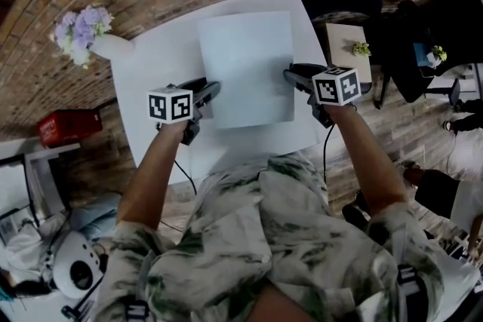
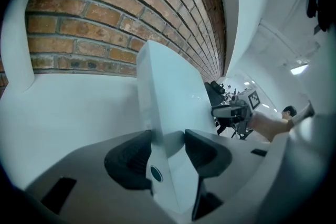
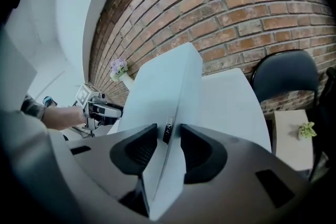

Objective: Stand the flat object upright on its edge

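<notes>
The flat object [image 1: 245,68] is a pale, thin rectangular slab that shows its broad face to the head view, above the white table [image 1: 151,87]. My left gripper [image 1: 210,90] is shut on the slab's left edge and my right gripper [image 1: 293,75] on its right edge. In the left gripper view the slab [image 2: 168,97] runs out from between the dark pads [image 2: 128,157] of the left gripper [image 2: 168,144]. In the right gripper view both pads [image 3: 199,152] of the right gripper [image 3: 168,136] press on the slab [image 3: 163,92]. Whether the slab touches the table cannot be told.
A white vase of purple flowers [image 1: 87,38] stands at the table's far left corner by the brick wall. A black chair [image 1: 343,0] and a small stand with a plant [image 1: 351,45] are to the right. A red box [image 1: 68,126] lies on the floor at left.
</notes>
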